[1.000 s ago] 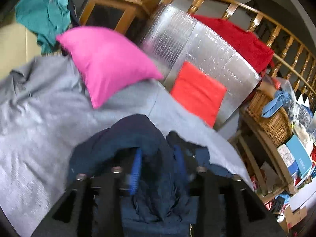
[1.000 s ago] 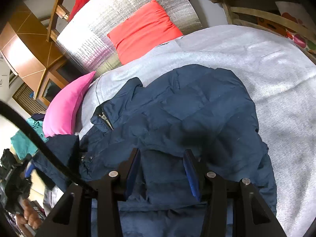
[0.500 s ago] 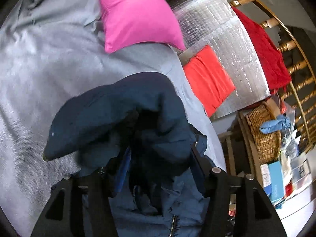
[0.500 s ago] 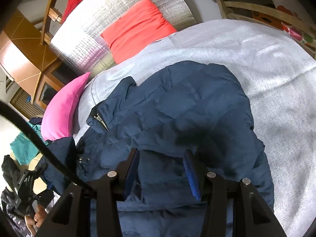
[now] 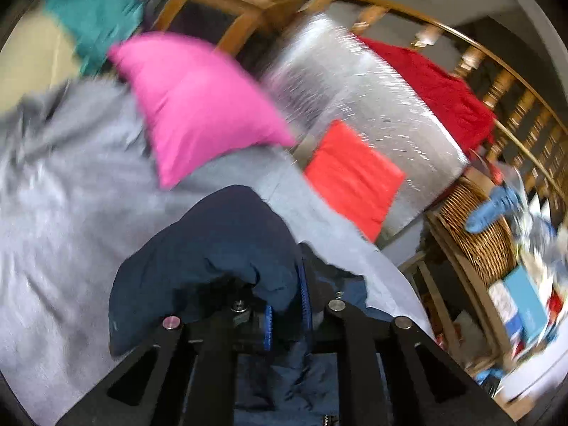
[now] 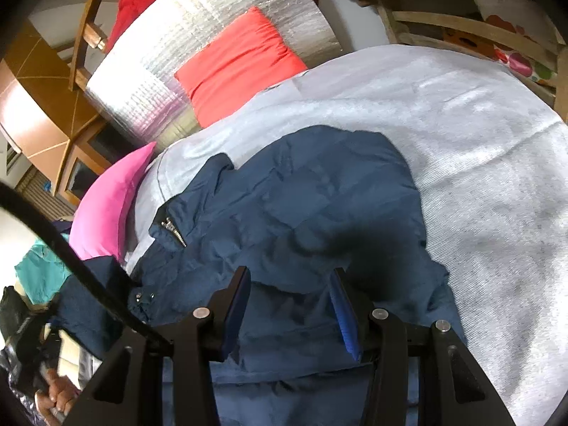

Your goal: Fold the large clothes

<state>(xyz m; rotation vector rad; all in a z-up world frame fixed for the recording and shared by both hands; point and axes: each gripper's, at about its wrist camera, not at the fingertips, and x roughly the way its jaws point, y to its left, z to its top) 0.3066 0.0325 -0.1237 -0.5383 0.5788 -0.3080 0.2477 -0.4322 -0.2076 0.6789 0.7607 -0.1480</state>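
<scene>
- Navy jacket (image 6: 305,213) lies spread on the grey bed cover (image 6: 479,149), collar and zip toward the left, its body filling the near middle of the bed.
- Left gripper (image 5: 287,305) has just been closing, and its fingers are now clamped on a bunched sleeve (image 5: 213,248) lifted off the cover; the step in hand looks like folding that sleeve in over the body.
- Right gripper (image 6: 291,309) hovers over the near hem with its fingers apart and nothing pinched between them.
- The next move likely calls for carrying the sleeve rightward across the chest and laying it flat, perhaps with the right gripper steadying the body.
- Pink pillow (image 5: 198,106) sits just beside the collar at the far left and an orange cushion (image 6: 238,60) leans on a silver panel (image 6: 198,35) farther off; the pillow could crowd the sleeve's swing.
</scene>
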